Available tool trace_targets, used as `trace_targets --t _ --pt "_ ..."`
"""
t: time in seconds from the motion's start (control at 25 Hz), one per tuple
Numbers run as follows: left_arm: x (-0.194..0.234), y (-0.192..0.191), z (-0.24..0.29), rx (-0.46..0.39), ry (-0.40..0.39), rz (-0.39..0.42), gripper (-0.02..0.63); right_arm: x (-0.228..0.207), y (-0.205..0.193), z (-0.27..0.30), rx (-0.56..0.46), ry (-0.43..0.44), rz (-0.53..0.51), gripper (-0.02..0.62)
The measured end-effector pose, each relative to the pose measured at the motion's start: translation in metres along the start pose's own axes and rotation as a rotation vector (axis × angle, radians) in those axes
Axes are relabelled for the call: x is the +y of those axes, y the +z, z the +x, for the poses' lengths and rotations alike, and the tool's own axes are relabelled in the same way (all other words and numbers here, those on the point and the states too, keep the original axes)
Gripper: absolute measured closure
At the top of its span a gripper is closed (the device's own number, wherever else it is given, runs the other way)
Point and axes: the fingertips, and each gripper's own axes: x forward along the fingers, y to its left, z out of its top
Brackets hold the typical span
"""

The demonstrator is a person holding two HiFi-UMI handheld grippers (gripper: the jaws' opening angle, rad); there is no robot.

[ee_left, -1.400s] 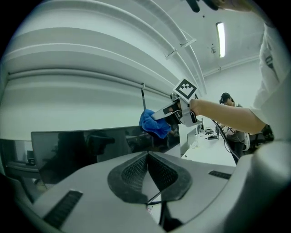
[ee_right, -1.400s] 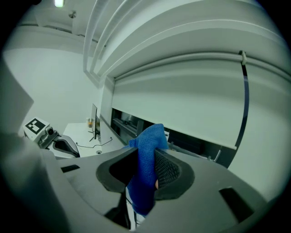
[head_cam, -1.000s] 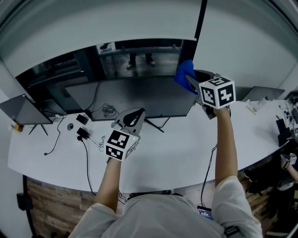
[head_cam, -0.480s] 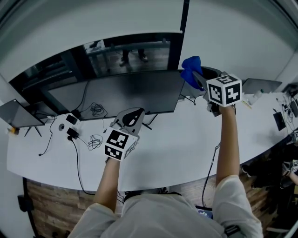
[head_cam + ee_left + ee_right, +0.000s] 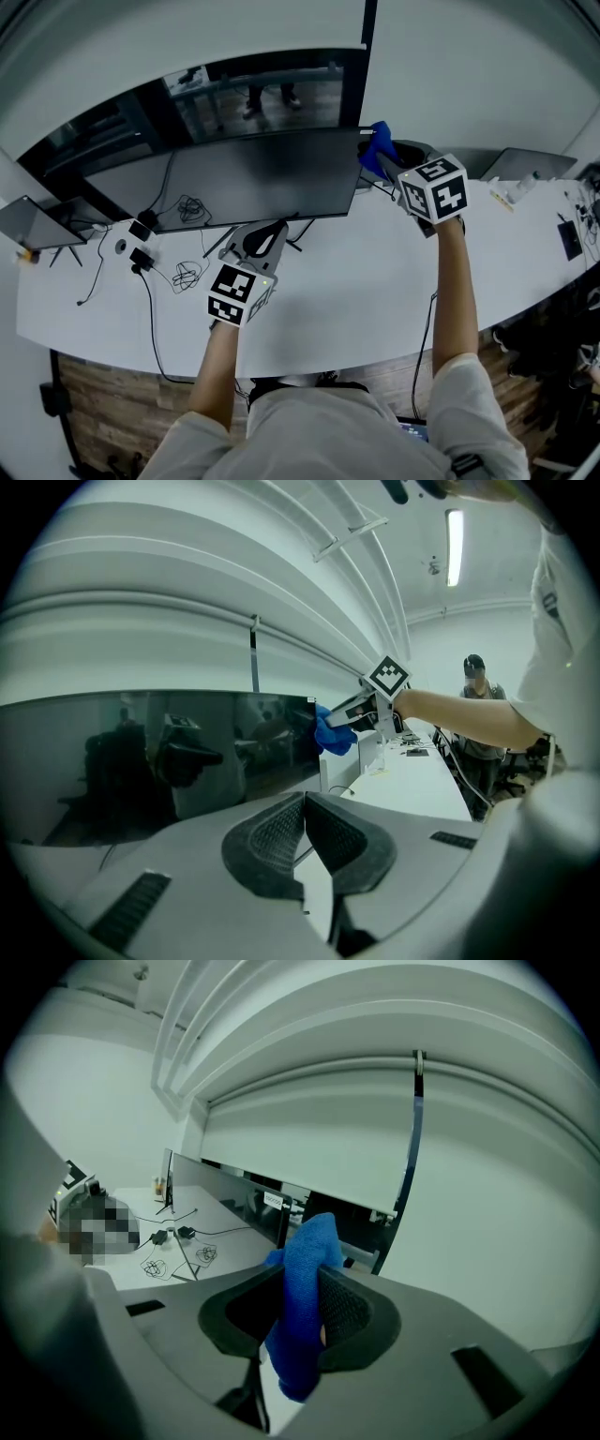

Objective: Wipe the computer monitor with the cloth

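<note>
Seen from above, a person in a light top reaches both bare forearms out over a curved white desk (image 5: pixel 356 281). Nearest, the left gripper (image 5: pixel 265 234) hangs over the middle of the desk, just in front of the stand of the monitor (image 5: pixel 253 178); its two dark ribbed jaws are pressed together with nothing between them. Toward the desk's left end lie loose cables and small black adapters (image 5: pixel 141 255). The right gripper (image 5: pixel 382 159) reaches farther, toward the desk's back edge on the right side, and its jaws pinch a bright blue cloth (image 5: pixel 377 139), which bunches up above the pads and hangs out below them. The cloth sits at the monitor's upper right corner, at the very edge of the screen; whether it presses on the glass cannot be told. The monitor is wide and dark, standing upright along the back of the desk, its switched-off screen showing dim reflections. Behind it runs a dark window strip (image 5: pixel 272 89) set in a pale wall, with a thin dark post (image 5: pixel 368 23) rising above the monitor's right end
</note>
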Motion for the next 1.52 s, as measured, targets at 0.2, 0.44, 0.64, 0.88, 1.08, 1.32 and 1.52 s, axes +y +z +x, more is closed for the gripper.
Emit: trace_targets --t 0.2,0.44,0.64,0.88,1.08,1.32,1.52 --pt "-0.001 -0.017 -0.002 0.024 0.026 -0.021 0.586 0.009 -0.025 0.014 0.039 0.004 -0.024 0.479" --pt "0.002 -0.040 -0.007 0.048 0.066 -0.063 0.586 0.032 -0.070 0.038 0.088 0.047 0.002 0.480" --pt "0.004 -0.068 -0.013 0.082 0.093 -0.101 0.586 0.045 -0.117 0.062 0.142 0.050 0.019 0.479" --pt "0.009 -0.105 -0.020 0.116 0.138 -0.158 0.586 0.062 -0.175 0.093 0.209 0.104 0.070 0.479" --pt "0.020 -0.129 -0.025 0.120 0.164 -0.195 0.586 0.065 -0.223 0.117 0.270 0.116 0.125 0.479" --pt "0.034 -0.162 -0.032 0.146 0.165 -0.208 0.586 0.073 -0.268 0.141 0.281 0.075 0.245 0.479" --pt "0.045 -0.183 -0.051 0.166 0.160 -0.218 0.586 0.093 -0.290 0.156 0.243 0.058 0.454 0.479"
